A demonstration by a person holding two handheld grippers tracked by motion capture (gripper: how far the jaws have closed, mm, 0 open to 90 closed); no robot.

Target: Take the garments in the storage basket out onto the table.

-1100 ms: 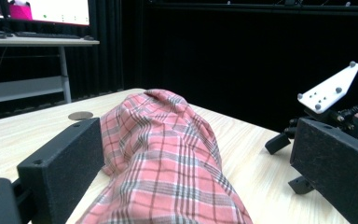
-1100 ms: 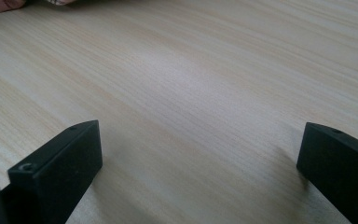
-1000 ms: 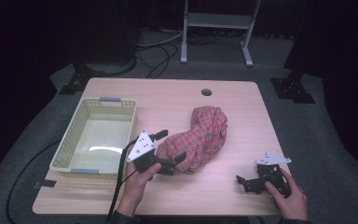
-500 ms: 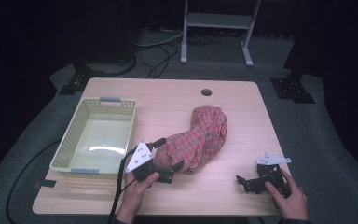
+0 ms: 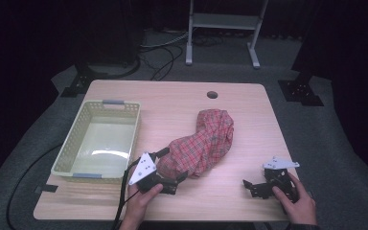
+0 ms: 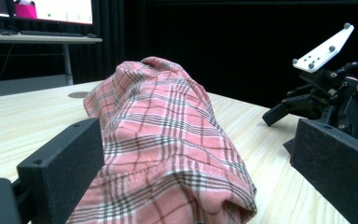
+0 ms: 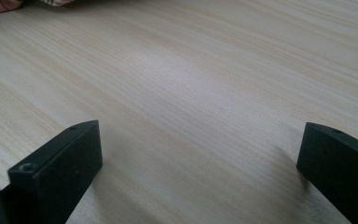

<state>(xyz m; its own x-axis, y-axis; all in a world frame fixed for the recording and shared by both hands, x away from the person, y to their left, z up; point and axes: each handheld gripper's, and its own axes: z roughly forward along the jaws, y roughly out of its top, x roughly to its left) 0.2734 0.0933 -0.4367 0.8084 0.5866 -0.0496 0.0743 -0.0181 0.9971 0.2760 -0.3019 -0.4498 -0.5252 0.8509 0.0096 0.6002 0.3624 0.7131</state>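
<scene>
My L gripper (image 5: 175, 179) sits at the near end of the plaid cloth (image 5: 202, 143), jaws spread either side, not pinching. My R gripper (image 5: 255, 187) rests on the table (image 5: 172, 105), well apart, its 2 jaws spread wide.

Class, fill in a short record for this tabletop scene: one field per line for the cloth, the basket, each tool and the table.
cloth: red plaid cloth, bunched in a heap mid-table
basket: pale yellow basket, on the table's left side, nothing in it
left tool: open, jaws either side of the cloth's near end
right tool: open, low over bare wood, apart from the cloth
table: light wooden table with a round hole near the far edge
</scene>
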